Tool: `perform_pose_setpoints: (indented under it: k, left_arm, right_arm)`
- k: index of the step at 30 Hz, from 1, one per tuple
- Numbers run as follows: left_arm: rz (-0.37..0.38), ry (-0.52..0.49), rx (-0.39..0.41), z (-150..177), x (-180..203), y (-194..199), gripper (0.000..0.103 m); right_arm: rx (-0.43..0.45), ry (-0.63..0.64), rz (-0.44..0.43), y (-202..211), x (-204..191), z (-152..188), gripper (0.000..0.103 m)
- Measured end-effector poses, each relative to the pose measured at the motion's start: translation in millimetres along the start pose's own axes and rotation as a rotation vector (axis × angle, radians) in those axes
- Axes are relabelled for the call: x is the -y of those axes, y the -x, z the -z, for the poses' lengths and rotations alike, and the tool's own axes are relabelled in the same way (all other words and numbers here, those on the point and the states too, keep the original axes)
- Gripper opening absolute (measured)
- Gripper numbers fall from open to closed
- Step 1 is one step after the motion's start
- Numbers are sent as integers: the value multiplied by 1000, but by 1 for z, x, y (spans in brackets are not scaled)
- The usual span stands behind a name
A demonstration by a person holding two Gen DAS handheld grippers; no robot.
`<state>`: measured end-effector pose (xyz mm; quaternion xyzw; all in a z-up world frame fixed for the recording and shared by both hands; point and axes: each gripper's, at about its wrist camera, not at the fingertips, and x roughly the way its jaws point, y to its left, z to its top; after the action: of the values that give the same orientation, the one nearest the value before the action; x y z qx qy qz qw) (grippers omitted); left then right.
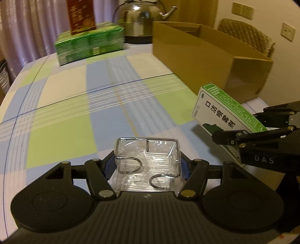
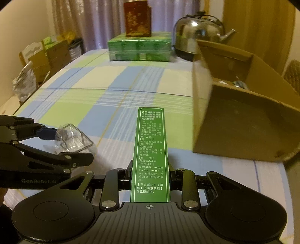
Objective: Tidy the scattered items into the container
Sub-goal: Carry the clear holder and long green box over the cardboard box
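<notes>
My left gripper [image 1: 147, 165] is shut on a clear plastic packet of wire hooks [image 1: 148, 161], held above the checked tablecloth. From the right wrist view the same packet of hooks [image 2: 75, 138] shows at the left in that gripper [image 2: 61, 142]. My right gripper [image 2: 150, 174] is shut on a green and white medicine box [image 2: 151, 154], lifted over the table. In the left wrist view that medicine box [image 1: 225, 112] points towards the open cardboard box [image 1: 202, 54]. The cardboard box [image 2: 243, 112] stands at the right with small items inside.
At the far end a green shrink-wrapped pack [image 1: 88, 45] carries a brown carton [image 1: 81, 15], and beside them stands a steel kettle [image 1: 140, 16]. Cartons and bags [image 2: 41, 60] are stacked off the table's left side. A woven chair back [image 1: 247, 35] is behind the cardboard box.
</notes>
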<state>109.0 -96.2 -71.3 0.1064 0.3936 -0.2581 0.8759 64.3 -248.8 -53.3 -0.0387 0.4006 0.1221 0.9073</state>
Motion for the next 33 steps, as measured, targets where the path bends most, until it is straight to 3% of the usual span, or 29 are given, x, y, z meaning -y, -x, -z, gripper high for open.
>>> perform_pose_setpoints:
  k: [18,33]
  left_arm:
    - [121,-113,4,-26,70,-16,62]
    - [192,-150,26,-49,106,-17,62]
  right_arm:
    - [18,-158,134,43,67,29,28]
    - [73,-245,182,70,100,28,27]
